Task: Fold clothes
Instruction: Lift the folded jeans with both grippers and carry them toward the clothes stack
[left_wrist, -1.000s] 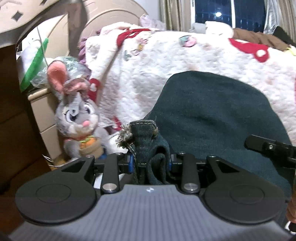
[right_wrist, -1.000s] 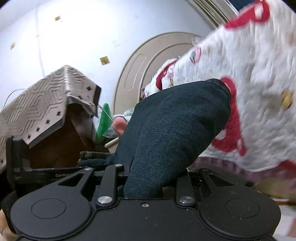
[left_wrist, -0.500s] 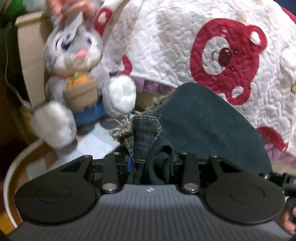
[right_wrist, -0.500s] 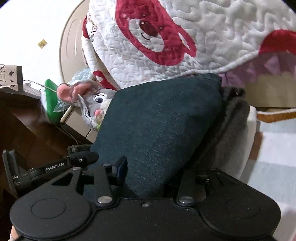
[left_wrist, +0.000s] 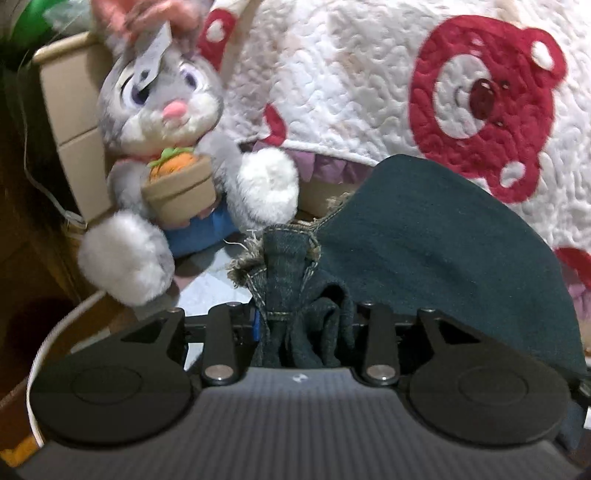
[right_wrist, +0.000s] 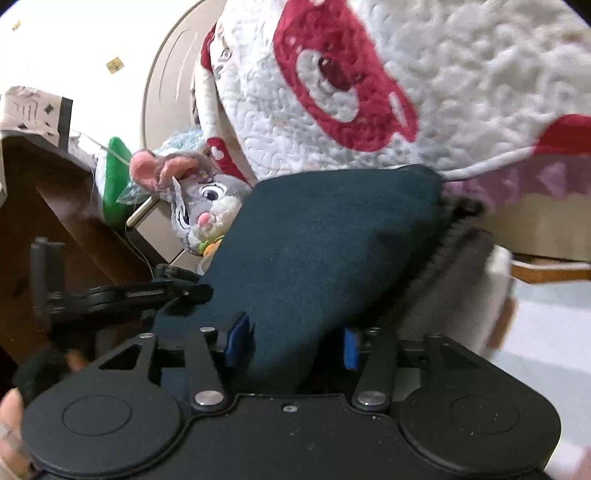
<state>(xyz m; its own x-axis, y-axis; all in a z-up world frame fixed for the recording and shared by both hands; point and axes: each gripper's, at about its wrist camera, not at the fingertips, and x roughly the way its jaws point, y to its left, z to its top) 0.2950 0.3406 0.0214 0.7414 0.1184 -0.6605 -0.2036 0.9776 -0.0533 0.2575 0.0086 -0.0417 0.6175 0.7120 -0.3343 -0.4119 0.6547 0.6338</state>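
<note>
A white quilt (left_wrist: 369, 92) with red bear faces hangs over the bed edge and fills the back of both views. In front of it the dark jeans (left_wrist: 424, 251) stretch as one broad folded panel between the two grippers, low against the quilt's hem; in the right wrist view they lie over a grey garment (right_wrist: 454, 280).

A grey plush rabbit (left_wrist: 162, 110) holding a carrot pot sits left of the jeans, against a beige cabinet (left_wrist: 70, 122).

The left gripper (left_wrist: 303, 317) has its jaws narrow, clamped on a bunched, frayed denim corner that stands up between the fingers.

The right gripper (right_wrist: 291, 339) has its jaws opening; the jeans' edge lies between the blue pads (right_wrist: 236, 338), and the right-hand pad stands clear of the cloth. A bit of the person's hand (right_wrist: 9, 424) shows at the left edge.
</note>
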